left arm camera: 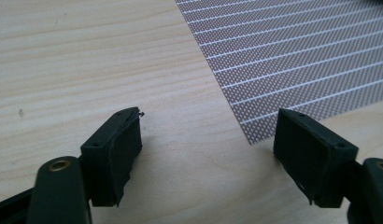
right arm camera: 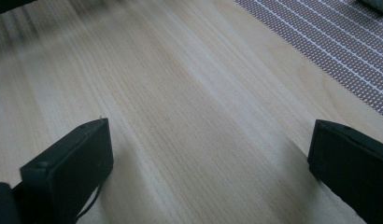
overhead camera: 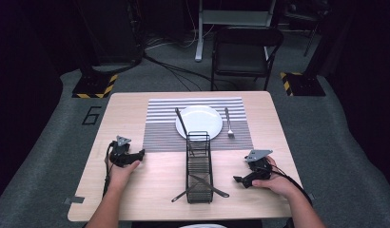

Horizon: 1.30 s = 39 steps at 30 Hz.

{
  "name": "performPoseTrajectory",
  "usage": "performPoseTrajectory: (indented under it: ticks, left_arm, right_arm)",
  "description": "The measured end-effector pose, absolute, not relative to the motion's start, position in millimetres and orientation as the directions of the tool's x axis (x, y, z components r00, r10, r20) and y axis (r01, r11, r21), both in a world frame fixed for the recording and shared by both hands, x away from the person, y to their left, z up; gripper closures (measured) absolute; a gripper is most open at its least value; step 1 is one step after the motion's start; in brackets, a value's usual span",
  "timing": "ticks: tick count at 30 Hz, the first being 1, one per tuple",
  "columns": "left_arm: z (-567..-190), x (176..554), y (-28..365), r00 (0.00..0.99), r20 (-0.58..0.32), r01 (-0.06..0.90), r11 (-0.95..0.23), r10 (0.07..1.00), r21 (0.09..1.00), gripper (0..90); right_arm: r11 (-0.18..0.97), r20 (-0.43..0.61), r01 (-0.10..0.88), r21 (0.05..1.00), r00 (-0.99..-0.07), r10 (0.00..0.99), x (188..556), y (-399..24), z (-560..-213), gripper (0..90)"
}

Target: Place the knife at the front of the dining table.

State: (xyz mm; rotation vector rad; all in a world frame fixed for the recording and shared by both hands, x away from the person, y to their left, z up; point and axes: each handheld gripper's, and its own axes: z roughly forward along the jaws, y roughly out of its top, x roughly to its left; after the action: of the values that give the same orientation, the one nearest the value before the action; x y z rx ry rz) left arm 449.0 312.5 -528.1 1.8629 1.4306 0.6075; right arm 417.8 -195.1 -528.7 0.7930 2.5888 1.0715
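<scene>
A white plate (overhead camera: pixel 206 127) lies on a striped grey placemat (overhead camera: pixel 160 130) at the table's far middle, with a dark knife (overhead camera: pixel 181 122) at its left rim and a fork (overhead camera: pixel 229 124) to its right. A black wire caddy (overhead camera: pixel 199 166) stands in front of the mat, and more cutlery (overhead camera: pixel 209 186) pokes out of its near end. My left gripper (overhead camera: pixel 140 156) rests open on the wood left of the caddy; its jaws (left arm camera: pixel 208 154) frame bare wood and the mat's corner (left arm camera: pixel 292 70). My right gripper (overhead camera: pixel 238 180) sits open to the caddy's right, over bare wood (right arm camera: pixel 203 126).
The wooden table (overhead camera: pixel 136 190) ends close to my forearms at the bottom. A black folding chair (overhead camera: pixel 245 54) stands beyond the far edge on grey carpet, with cables and equipment bases behind it.
</scene>
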Motion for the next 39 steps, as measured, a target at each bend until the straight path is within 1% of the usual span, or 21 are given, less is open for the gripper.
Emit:
performPoseTrajectory:
  ticks: [1, 2, 10, 21, 25, 28, 33, 36, 39]
  left_arm:
    - [-528.1, 448.8, 312.5, 0.284, -0.066, 0.632, -0.135, 0.957, 0.763, 21.5]
    - [-528.4, 449.0, 312.4, 0.283, -0.060, 0.627, -0.137, 0.957, 0.767, 21.3]
    - [-528.5, 448.8, 308.4, 0.288, -0.018, 0.629, -0.175, 0.958, 0.757, 21.8]
    - [-528.3, 448.8, 308.8, 0.283, -0.017, 0.629, -0.173, 0.959, 0.758, 22.8]
    - [-526.8, 448.5, 310.6, 0.281, -0.030, 0.635, -0.162, 0.959, 0.755, 25.4]
    - [-524.1, 447.4, 312.3, 0.269, -0.077, 0.642, -0.119, 0.960, 0.757, 32.5]
    - [-518.5, 444.2, 311.9, 0.259, -0.076, 0.635, -0.110, 0.963, 0.765, 32.9]
    - [-512.4, 439.2, 307.3, 0.257, -0.102, 0.632, -0.088, 0.961, 0.770, 33.1]
    - [-507.3, 436.1, 302.8, 0.279, -0.115, 0.637, -0.094, 0.953, 0.765, 34.1]
  right_arm:
    - [0.586, -0.005, 0.394, 0.708, -0.827, 0.562, 417.8, -195.1, -528.6, 0.0]
    - [0.587, -0.011, 0.385, 0.712, -0.830, 0.558, 418.4, -195.2, -528.9, 0.0]
    - [0.588, -0.012, 0.384, 0.711, -0.831, 0.557, 418.7, -195.3, -528.8, 0.0]
    - [0.588, -0.012, 0.384, 0.712, -0.831, 0.557, 418.7, -195.2, -528.8, 0.0]
    - [0.588, -0.012, 0.385, 0.712, -0.830, 0.558, 418.7, -195.2, -528.8, 0.0]
    - [0.588, -0.012, 0.384, 0.712, -0.830, 0.557, 418.7, -195.2, -528.8, 0.0]
    - [0.589, -0.013, 0.383, 0.712, -0.831, 0.556, 418.7, -195.2, -528.8, 0.0]
    - [0.588, -0.012, 0.384, 0.712, -0.830, 0.557, 418.7, -195.2, -528.8, 0.0]
    - [0.588, -0.013, 0.384, 0.712, -0.830, 0.557, 418.7, -195.2, -528.8, 0.0]
